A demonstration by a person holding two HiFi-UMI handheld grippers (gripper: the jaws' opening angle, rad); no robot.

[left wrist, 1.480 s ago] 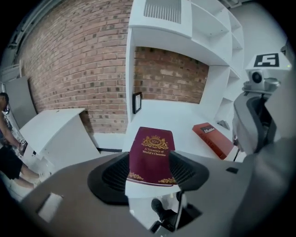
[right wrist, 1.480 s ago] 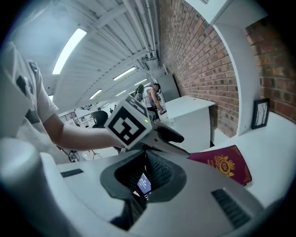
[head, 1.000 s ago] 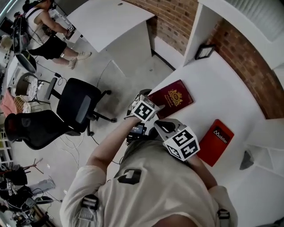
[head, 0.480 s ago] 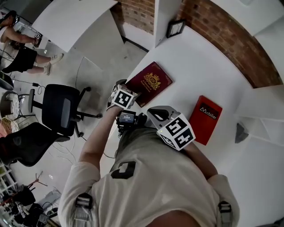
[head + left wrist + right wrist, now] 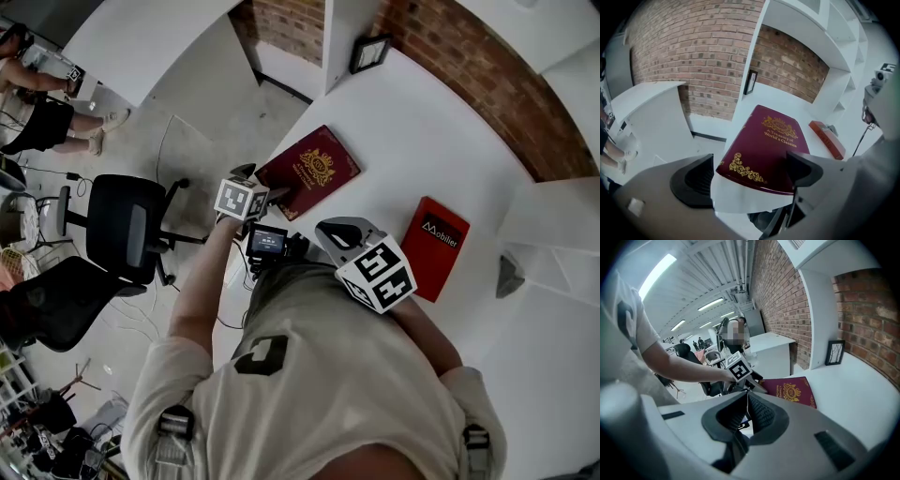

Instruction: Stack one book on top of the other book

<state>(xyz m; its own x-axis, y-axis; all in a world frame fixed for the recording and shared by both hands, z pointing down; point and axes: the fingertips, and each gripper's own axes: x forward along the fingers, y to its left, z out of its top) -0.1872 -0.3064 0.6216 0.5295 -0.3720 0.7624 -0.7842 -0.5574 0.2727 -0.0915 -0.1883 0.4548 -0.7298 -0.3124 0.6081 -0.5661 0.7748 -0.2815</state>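
**Left gripper view: wide jaws straddle the maroon book, nothing stacked yet**

My left gripper [image 5: 750,176] has just been opening its jaws and they now stand wide. The near end of the maroon book [image 5: 764,140] sits between them, and neither pad looks to be pressing on it. My right gripper [image 5: 746,397] has its jaws closed together on nothing. In the head view it hangs close to my body, over the table between the two books.

The maroon book, with gold lettering on its cover, lies flat near the edge of the white table [image 5: 394,122]. The red book [image 5: 434,248] lies flat on the same table, well apart to the right. Brick wall and white shelving stand behind.

I judge the task barely begun: both books rest separately and neither is lifted. Closing on the maroon book, raising it, carrying it across and laying it on the red one all remain.
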